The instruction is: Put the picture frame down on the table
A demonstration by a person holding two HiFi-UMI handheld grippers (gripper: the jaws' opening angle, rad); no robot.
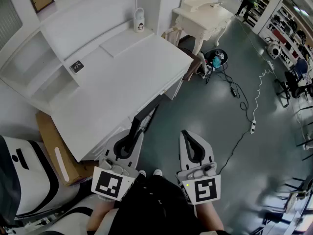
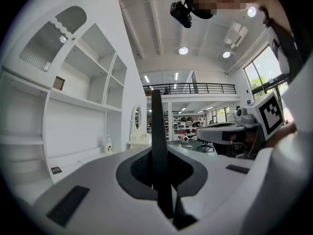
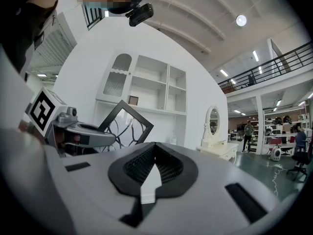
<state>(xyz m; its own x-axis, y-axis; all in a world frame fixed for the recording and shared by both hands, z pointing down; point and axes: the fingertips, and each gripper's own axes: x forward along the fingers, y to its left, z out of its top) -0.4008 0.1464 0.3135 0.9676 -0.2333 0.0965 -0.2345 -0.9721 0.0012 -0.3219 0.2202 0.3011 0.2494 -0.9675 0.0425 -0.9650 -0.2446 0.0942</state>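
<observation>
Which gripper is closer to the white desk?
Left. The left gripper holds the frame at the front edge of the desk; the right gripper is over the floor, farther off.

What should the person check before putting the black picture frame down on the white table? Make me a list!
1. Grip: the left gripper is shut on the thin black picture frame: ok.
2. Landing spot: the flat white table has a bare middle: ok.
3. Things in the way: the small dark card and the small white handled ornament sit toward the back, away from that bare middle: ok.
4. Frame over the tabletop: it looks to be beside the table's front edge, not over the top: not ok.
5. Right gripper: shut, empty, off to the side over the floor: ok.
</observation>
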